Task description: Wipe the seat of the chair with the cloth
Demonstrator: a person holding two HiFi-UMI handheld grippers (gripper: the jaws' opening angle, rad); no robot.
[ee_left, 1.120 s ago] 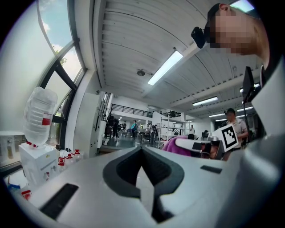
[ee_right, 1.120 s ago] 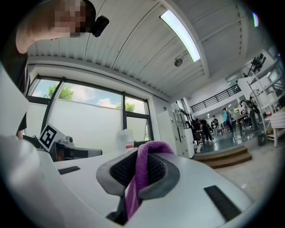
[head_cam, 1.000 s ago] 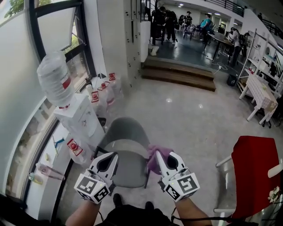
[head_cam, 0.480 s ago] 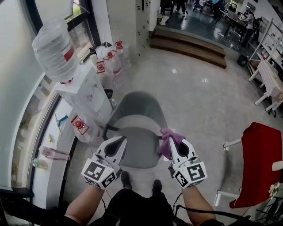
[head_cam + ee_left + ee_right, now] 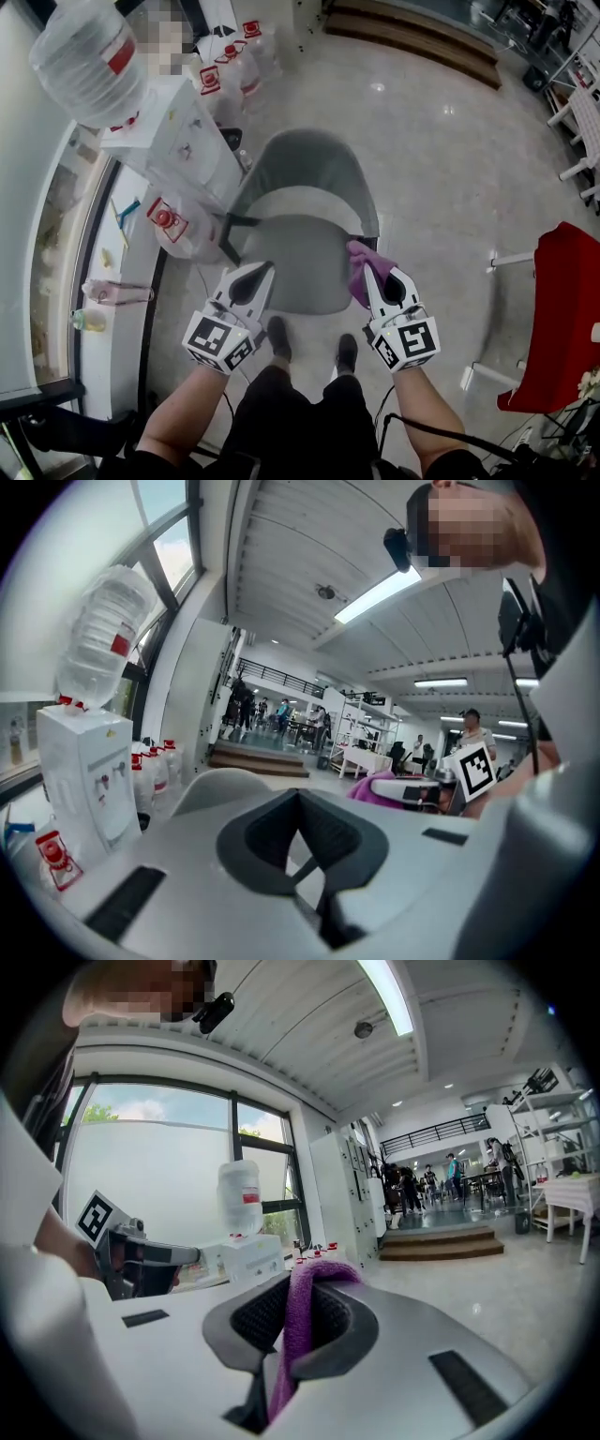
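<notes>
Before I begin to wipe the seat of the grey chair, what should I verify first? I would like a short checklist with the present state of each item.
1. Cloth gripped by the right tongs: ok, the purple cloth is clamped between the jaws.
2. Left tongs free: ok, shut with nothing between them.
3. Seat of the chair bare: ok, nothing lies on it.
4. Cloth touching the seat: cannot tell; the head view shows it over the seat's right edge, but its height is unclear.
5. Cloth reaching past the tips: ok, a fold sticks out.
</notes>
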